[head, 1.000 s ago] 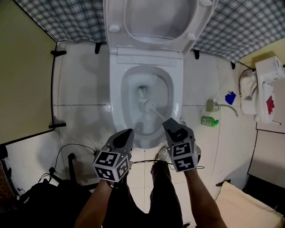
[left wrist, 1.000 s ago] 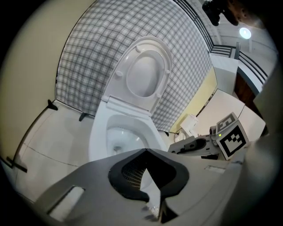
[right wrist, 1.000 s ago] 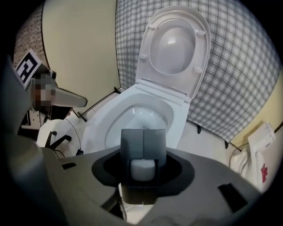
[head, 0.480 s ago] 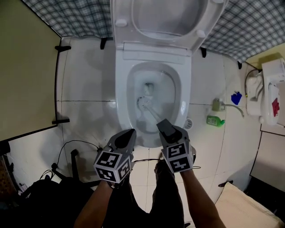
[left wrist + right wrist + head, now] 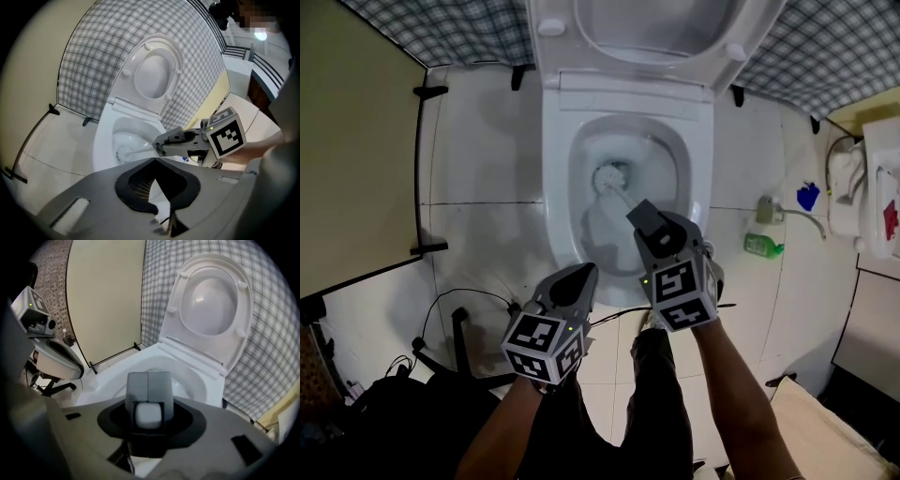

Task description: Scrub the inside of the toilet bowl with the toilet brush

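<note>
The white toilet (image 5: 555,178) stands open with its seat and lid (image 5: 656,28) raised. A white toilet brush's head (image 5: 609,176) rests inside the bowl toward the back, with its thin handle (image 5: 625,199) running down to my right gripper (image 5: 639,214). That gripper hangs over the bowl's front right and is shut on the handle, whose end (image 5: 149,414) shows between the jaws of the right gripper (image 5: 149,378). The left gripper view shows the brush head (image 5: 125,152) in the bowl. My left gripper (image 5: 581,273) hovers at the toilet's front rim, shut and holding nothing.
A green bottle (image 5: 764,246) and a blue item (image 5: 807,196) lie on the tiled floor right of the toilet. Black cables (image 5: 450,319) trail at the lower left. A beige partition (image 5: 347,150) closes the left side; a white fixture (image 5: 877,187) stands at far right.
My right gripper has moved forward over the bowl, pushing the brush head from the bowl's middle toward its back. The left gripper has stayed in place.
</note>
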`<state>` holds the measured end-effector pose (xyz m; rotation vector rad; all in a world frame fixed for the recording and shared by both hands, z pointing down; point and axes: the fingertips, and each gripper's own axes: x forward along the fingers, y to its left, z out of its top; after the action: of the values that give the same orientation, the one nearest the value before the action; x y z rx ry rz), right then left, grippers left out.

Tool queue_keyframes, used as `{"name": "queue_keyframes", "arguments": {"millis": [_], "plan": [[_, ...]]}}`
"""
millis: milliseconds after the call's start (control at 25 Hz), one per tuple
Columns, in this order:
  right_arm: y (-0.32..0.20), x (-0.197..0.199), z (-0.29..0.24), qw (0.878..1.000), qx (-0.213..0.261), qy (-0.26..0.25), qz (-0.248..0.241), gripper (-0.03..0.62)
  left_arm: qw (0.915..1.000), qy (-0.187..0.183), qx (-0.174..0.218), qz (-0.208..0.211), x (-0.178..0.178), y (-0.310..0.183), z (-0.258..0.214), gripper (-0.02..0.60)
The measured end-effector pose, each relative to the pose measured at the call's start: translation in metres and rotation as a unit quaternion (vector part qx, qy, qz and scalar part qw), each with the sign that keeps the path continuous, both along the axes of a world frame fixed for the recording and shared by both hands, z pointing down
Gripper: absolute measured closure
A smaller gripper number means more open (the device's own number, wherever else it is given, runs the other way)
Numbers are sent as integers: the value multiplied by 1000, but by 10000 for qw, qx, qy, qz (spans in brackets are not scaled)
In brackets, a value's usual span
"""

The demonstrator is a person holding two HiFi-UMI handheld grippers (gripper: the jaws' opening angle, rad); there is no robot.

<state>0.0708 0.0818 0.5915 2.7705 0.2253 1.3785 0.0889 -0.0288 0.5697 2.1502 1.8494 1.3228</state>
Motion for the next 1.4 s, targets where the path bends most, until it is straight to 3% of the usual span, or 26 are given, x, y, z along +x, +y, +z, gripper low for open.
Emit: {"name": "queue_keyframes", "arguments": {"millis": [160,320,560,680,920,1120,1400], "plan": [[13,18,-4,9985,-421,111,-329,405,10000,-6,32,51,0,1,3,571],[26,25,-9,9975,-605,183,-317,405,10000,18,50,64,6,2,4,571],[49,1,-11,9974,-701,-111,99,405,9999,18,38,112,9,1,3,571],[50,-15,-10,9959,-817,-378,-28,405,9999,2,14,108,8,2,1,571],[36,-48,5,9953,-661,-713,17,407,10000,-17,-5,85,6,1,-1,571],[23,-67,16,9932,-526,-1018,-218,407,10000,-30,-7,56,5,0,-1,571],[-3,-68,33,9924,-190,-1130,-439,407,10000,-38,-30,59,7,2,1,571]]}}
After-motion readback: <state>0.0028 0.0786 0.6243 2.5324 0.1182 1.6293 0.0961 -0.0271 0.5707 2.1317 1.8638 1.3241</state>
